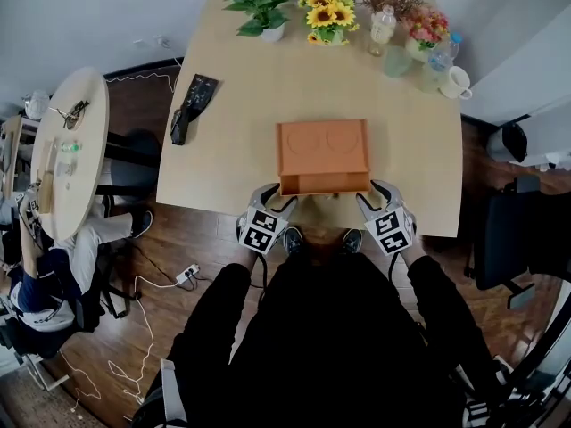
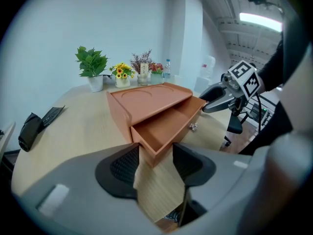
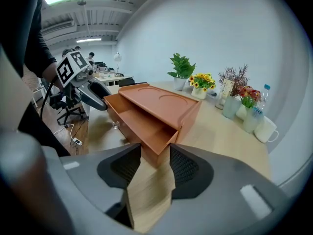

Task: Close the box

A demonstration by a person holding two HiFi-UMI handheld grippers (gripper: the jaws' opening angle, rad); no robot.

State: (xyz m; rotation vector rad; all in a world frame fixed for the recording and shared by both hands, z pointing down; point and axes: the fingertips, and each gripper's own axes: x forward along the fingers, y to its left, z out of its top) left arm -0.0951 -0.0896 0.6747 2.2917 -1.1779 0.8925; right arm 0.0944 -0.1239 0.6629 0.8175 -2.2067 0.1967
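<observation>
An orange box [image 1: 323,145] sits on the wooden table [image 1: 223,168], its drawer [image 2: 164,131] pulled partly out toward me. A small knob [image 3: 116,125] shows on the drawer front. My left gripper [image 1: 277,200] is at the drawer's front left corner, which stands between its part-open fingertips in the left gripper view [image 2: 155,160]. My right gripper [image 1: 370,194] straddles the front right corner the same way [image 3: 155,163]. The corners fill the gaps at the tips, but I see no pad clamped flat on a face. The drawer looks empty inside.
Along the table's far edge stand a potted plant [image 1: 259,3], sunflowers [image 1: 328,16], dried flowers, a bottle [image 1: 382,25] and a white mug [image 1: 458,83]. A black object [image 1: 192,105] lies at the table's left. The front edge runs just behind both grippers. A round side table [image 1: 67,150] stands left.
</observation>
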